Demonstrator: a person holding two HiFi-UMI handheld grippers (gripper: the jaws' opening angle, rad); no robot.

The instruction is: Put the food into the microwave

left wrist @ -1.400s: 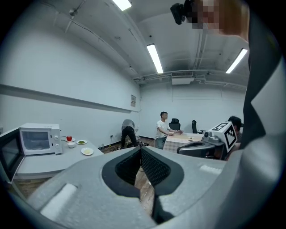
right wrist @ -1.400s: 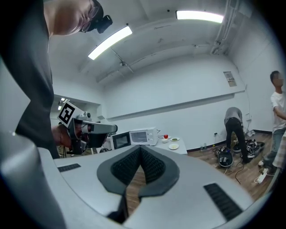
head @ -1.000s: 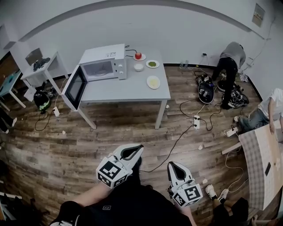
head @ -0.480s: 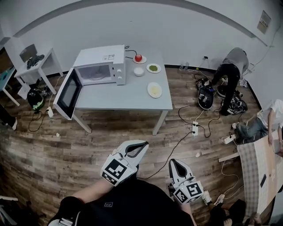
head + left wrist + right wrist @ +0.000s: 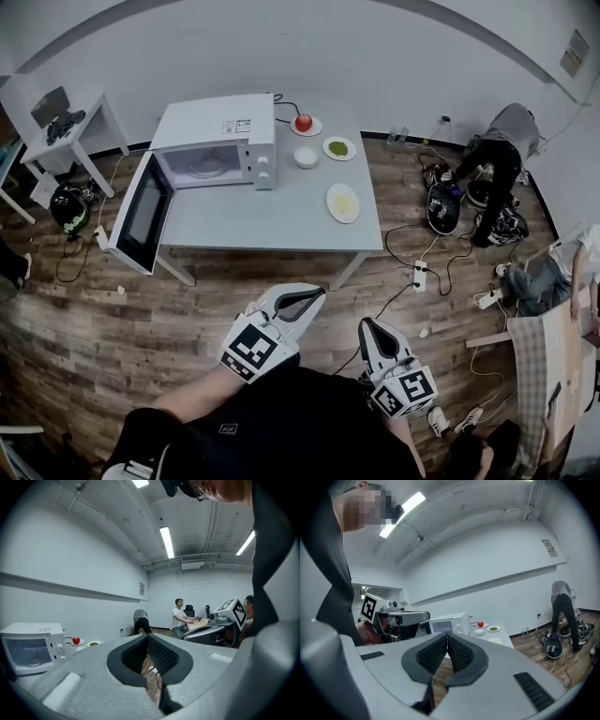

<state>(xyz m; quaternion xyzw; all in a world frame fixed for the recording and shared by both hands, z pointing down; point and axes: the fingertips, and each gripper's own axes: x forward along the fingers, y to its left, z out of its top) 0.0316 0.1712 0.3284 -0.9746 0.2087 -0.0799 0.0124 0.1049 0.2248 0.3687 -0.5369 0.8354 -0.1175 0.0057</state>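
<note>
Both clenched empty, the left hand-held gripper [image 5: 315, 294] and right hand-held gripper [image 5: 367, 324] could clip the microwave door [image 5: 142, 217] hanging open ahead-left.

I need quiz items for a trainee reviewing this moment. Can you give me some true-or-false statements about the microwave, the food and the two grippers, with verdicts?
1. The door of the microwave stands open. True.
2. The red apple is inside the microwave. False: it sits on a small plate on the table, to the right of the microwave in the head view.
3. The left gripper and the right gripper both have their jaws together with nothing between them. True.
4. The right gripper holds the plate of yellow food. False: that plate lies on the table, apart from both grippers.
</note>
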